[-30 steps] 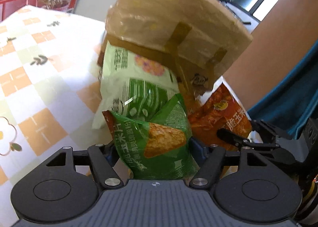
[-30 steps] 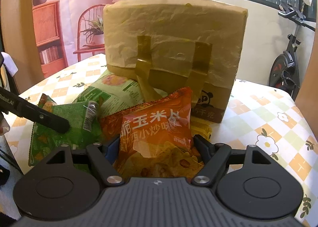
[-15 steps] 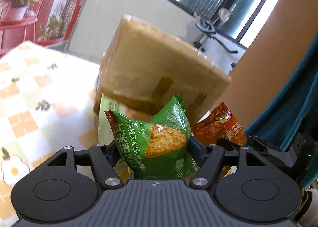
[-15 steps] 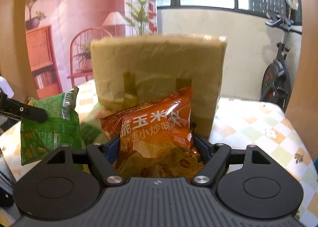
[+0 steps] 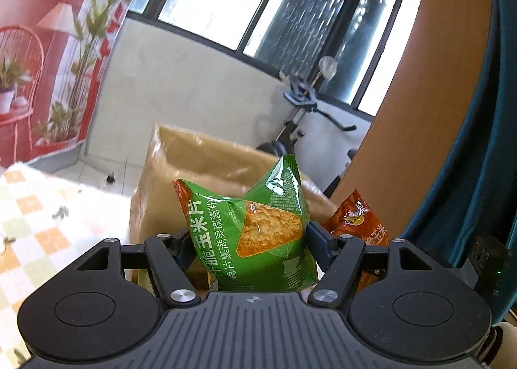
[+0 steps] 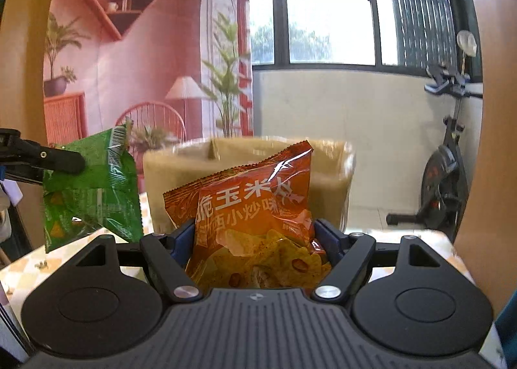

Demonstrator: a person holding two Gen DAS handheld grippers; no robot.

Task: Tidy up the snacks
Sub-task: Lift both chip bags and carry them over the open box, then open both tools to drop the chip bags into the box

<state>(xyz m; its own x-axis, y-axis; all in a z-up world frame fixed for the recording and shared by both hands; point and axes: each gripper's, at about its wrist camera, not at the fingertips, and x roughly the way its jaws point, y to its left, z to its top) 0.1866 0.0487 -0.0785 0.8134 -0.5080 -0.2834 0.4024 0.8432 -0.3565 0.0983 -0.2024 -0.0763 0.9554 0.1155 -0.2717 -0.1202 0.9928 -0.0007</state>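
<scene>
While a green bag (image 5: 258, 236) sits clamped upright in the left gripper (image 5: 248, 239), the right gripper (image 6: 255, 239) grips an orange bag (image 6: 252, 217). Both hang above the table (image 5: 35, 226). A tan box (image 6: 326, 168) stands just ahead of and below both, roughly equally near.

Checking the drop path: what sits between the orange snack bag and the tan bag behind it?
Nothing: in the right wrist view the orange snack bag stands directly before the tan bag.
</scene>
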